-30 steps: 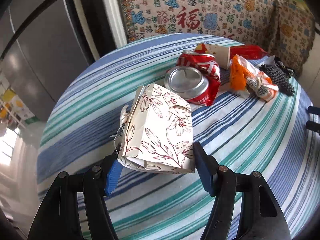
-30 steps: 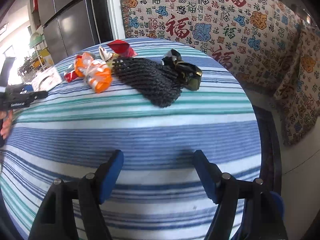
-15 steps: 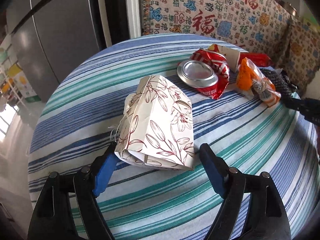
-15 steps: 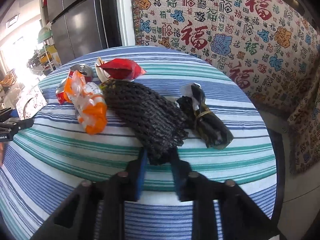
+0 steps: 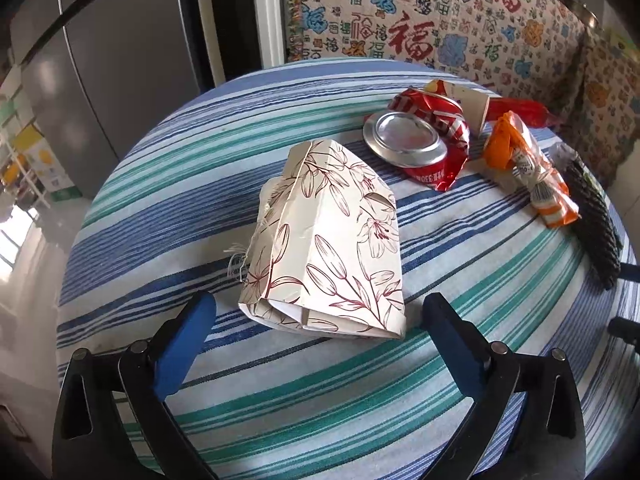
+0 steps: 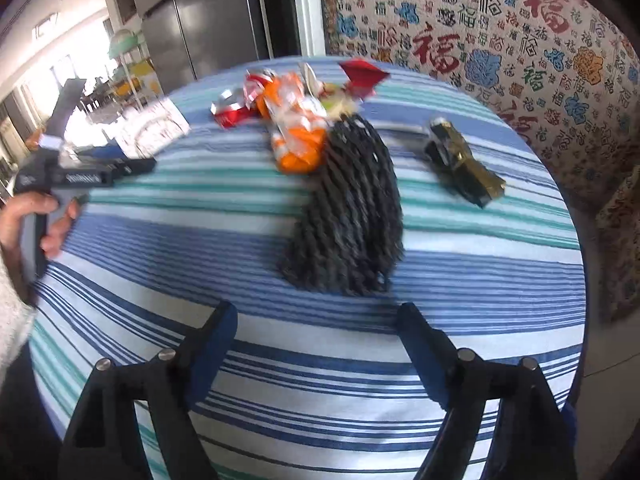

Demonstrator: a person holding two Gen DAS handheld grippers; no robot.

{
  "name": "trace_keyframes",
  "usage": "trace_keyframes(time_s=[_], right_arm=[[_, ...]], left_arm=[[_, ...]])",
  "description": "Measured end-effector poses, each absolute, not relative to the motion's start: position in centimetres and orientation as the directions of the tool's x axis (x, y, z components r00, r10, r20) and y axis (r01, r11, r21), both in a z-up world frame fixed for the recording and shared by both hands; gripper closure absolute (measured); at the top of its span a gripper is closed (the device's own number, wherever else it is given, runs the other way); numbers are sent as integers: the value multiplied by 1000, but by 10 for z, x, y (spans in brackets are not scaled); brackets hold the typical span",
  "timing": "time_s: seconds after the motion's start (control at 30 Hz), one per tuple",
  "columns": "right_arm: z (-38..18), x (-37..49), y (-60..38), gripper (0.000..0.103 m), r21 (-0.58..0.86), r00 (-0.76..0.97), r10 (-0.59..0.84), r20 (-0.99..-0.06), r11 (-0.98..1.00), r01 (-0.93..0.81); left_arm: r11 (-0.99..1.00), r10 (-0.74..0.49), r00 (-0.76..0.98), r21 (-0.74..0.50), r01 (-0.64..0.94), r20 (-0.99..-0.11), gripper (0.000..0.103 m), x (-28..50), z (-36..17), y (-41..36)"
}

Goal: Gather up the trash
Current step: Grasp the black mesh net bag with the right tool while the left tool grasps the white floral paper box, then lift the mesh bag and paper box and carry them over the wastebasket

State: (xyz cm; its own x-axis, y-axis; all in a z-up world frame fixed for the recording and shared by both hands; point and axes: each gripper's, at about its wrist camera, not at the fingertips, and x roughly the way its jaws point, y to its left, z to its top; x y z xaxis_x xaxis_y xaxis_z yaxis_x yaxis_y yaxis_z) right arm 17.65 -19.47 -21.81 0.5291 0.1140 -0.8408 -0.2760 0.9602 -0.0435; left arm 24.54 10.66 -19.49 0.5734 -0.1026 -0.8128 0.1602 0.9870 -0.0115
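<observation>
The left gripper (image 5: 320, 316) points downward, its jaws opening wide, both blue pads (image 5: 182, 344) clear of any contact. The right gripper (image 6: 316, 328) also points downward, jaws opening, nothing between them. The person's left hand (image 6: 38, 216) grips the left gripper's handle, fingers wrapped around it.

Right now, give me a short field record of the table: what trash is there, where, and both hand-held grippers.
surface: round table, striped cloth
floral paper bag: lying flat, just ahead of left hand-held gripper, untouched
crushed red can: beyond the bag
orange wrapper: beside black mesh netting
dark foil wrapper: right of netting, apart
left hand-held gripper: jaws opening, nothing between them
right hand-held gripper: jaws opening, empty, short of the netting
</observation>
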Motion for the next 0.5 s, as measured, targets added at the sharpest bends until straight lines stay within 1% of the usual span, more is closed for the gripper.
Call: trace_keyframes(time_s=[0.03,0.07,0.17,0.37,0.5], right_arm=[[-219,178,-196,18,-74,544,86,-835,961,-266],[-220,183,-198,15,-84,549,72,-833,964,-254],[-222,201,-203,8,-81,568,56,-821,974,-212],[-224,240,-200,8,-83,588,29,-808,983,-164],[-224,246,-202,8,-76,590,33,-807,984,-158]], left_arm=[[987,-105,573,-14,162,-813,0,246,-195,107],[987,-107,572,-14,163,-813,0,247,-195,107],[986,-107,572,-13,165,-813,0,254,-195,107],[993,-78,578,-12,118,-813,0,274,-196,113],[994,-71,579,-8,110,-812,0,275,-197,112]])
